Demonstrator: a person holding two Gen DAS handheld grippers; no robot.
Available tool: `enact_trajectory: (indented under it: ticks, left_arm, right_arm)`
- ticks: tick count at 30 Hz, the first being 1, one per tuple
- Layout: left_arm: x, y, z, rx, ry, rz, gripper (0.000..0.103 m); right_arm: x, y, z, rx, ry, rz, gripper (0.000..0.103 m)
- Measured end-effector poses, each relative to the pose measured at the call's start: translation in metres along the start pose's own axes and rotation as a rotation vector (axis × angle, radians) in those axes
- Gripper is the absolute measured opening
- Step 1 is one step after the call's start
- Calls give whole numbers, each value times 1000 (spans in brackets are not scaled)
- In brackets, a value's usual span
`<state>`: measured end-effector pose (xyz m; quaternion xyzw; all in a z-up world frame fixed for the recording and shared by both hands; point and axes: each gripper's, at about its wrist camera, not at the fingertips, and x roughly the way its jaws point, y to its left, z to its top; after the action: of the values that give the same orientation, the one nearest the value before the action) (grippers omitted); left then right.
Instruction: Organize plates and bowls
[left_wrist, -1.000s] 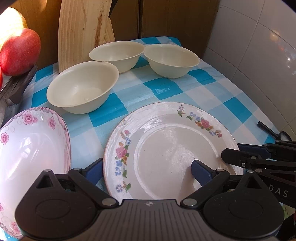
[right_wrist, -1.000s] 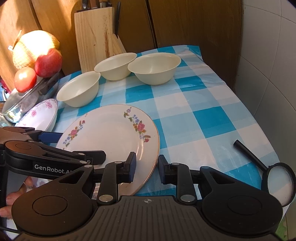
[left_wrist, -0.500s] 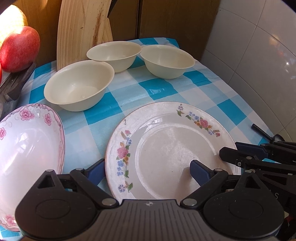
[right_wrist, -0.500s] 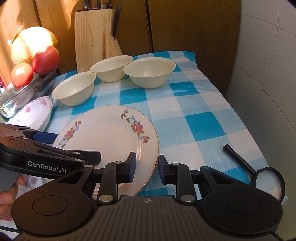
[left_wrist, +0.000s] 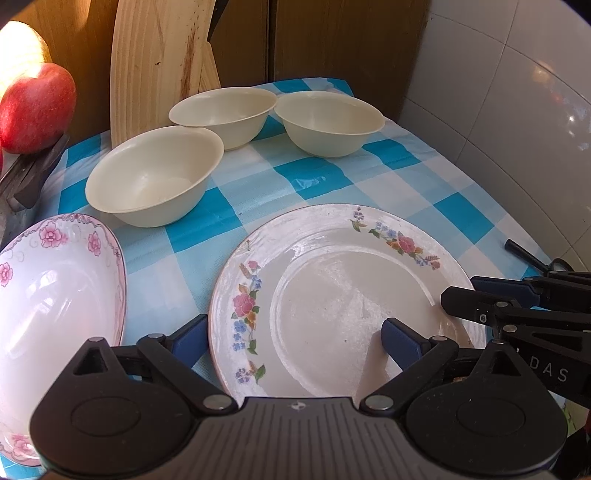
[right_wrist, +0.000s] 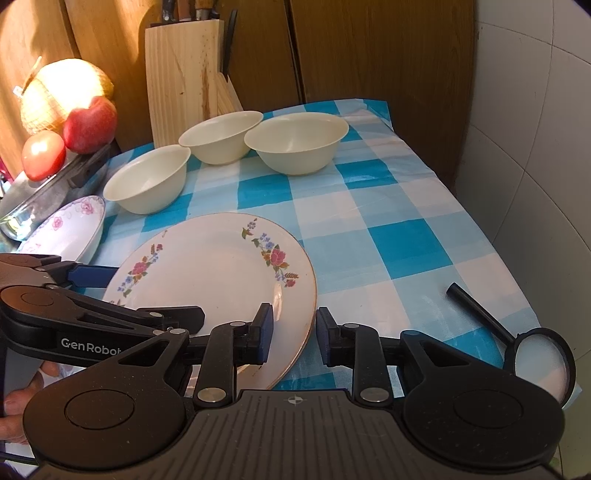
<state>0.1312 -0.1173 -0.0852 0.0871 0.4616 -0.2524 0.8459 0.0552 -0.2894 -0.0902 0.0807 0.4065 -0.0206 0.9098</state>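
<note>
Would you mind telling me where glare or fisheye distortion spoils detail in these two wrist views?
Left wrist view: sun glare washes out the centre of the round floral-rimmed white plate and the pink-flowered white dish; the straight wooden knife block bows. Right wrist view: the netted yellow fruit is overexposed, and the white wall tiles curve at the edge.

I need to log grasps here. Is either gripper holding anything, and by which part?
Nothing is clamped yet. The right gripper straddles the floral plate's near rim, jaws open. The left gripper is open wide around its near left edge.
</note>
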Motion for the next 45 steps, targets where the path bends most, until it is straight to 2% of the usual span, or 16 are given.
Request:
enact_trajectory:
  ticks: [6,12,27,34,40,45]
  left_arm:
    - [-2,-2,0,-20,4,19,89]
    - [-5,-1,0,-61,16,-5,87]
    - [-28,-4,-1,-87,-15,-5,86]
    - [-40,-5,-5,-89,-34,10,86]
    - [-44,-12,-9,-48,-51,41,84]
    - [-28,-10,-12,-44,4,61,80]
  right_arm:
    - [-1,0,0,5,-5,-5,33]
    - [-3,-4,0,28,-5,-6,33]
    - [-13,-8,-1,51,-17,28,33]
    - [-13,-6,0,48,-13,42,33]
    - [-10,-3,1,37,-3,24,31]
    - [-4,-4,-1,46,23,21,31]
